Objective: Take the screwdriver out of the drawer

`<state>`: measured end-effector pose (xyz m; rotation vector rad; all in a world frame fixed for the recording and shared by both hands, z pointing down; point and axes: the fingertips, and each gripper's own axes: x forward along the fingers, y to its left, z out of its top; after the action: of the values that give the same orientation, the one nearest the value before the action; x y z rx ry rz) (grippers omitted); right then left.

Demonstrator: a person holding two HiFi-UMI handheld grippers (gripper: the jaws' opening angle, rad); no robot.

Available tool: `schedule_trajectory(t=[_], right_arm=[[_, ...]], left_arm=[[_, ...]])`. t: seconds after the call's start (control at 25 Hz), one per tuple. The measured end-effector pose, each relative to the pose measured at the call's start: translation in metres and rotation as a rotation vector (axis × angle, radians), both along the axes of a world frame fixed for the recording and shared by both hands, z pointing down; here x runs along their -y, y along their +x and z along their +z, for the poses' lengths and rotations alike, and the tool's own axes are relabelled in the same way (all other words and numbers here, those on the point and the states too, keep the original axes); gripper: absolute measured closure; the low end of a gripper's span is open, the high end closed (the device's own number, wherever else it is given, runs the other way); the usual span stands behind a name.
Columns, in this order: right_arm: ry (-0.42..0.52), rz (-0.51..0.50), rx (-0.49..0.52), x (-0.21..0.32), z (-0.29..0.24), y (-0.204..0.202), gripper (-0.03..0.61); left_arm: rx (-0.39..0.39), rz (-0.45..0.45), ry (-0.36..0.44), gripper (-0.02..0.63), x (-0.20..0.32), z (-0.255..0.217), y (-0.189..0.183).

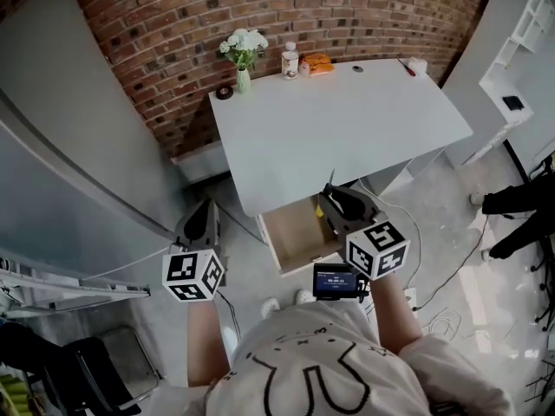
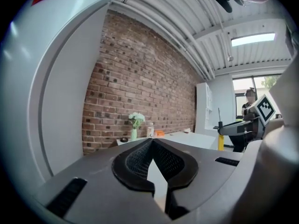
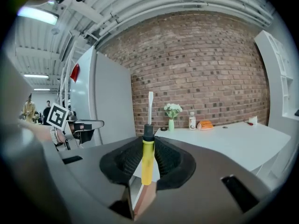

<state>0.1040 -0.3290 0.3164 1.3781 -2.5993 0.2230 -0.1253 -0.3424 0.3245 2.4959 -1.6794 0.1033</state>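
Grey floor point(image 1: 451, 211) underlies the scene, viewed from above the person's shoulders. Nearest the camera, at the left, the left gripper point(image 1: 205, 215) is held clear of the furniture. Its jaws are pressed together at the tips, with nothing between them. At the right, the right gripper point(image 1: 340, 204) hangs over the open drawer point(image 1: 293, 237). Its jaws pinch the screwdriver point(image 3: 147, 158) by the yellow handle, and the black collar and metal shaft stand upright above the pads. The screwdriver is thus out of the drawer, held in the air above it.

The drawer is pulled out from under the near edge of the white desk point(image 1: 347, 124) and shows a pale wooden inside. Cables point(image 1: 460, 271) trail over the floor to the right of it, and another person's legs point(image 1: 512, 199) enter at the right edge.

Along the desk's far edge stand, from left to right:
- a small dark round object point(image 1: 225, 92)
- a green vase of white flowers point(image 1: 243, 55)
- a white bottle point(image 1: 290, 61)
- an orange item point(image 1: 318, 63)

A small red item point(image 1: 406, 66) lies near the far right corner.

Behind the desk rises a brick wall point(image 1: 286, 7). A grey panel point(image 1: 78, 128) stands at the left and a white shelf unit point(image 1: 520, 50) at the right.
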Motion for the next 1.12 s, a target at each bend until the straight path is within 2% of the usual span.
schedule_trajectory(t=[0.16, 0.48, 0.68, 1.12], right_arm=[[0.115, 0.026, -0.012, -0.003, -0.022, 0.0, 0.502], [0.249, 0.06, -0.01, -0.005, -0.059, 0.004, 0.502], [0.286, 0.076, -0.016, -0.004, -0.07, 0.009, 0.502], [0.28, 0.087, -0.023, -0.005, -0.068, 0.015, 0.502]], left_arm=[[0.029, 0.011, 0.096, 0.609, 0.001, -0.032, 0.004], [0.014, 0.034, 0.229, 0.609, 0.0, -0.079, 0.011], [0.016, 0.031, 0.255, 0.609, 0.001, -0.085, 0.012], [0.01, 0.025, 0.262, 0.609, 0.002, -0.085, 0.013]])
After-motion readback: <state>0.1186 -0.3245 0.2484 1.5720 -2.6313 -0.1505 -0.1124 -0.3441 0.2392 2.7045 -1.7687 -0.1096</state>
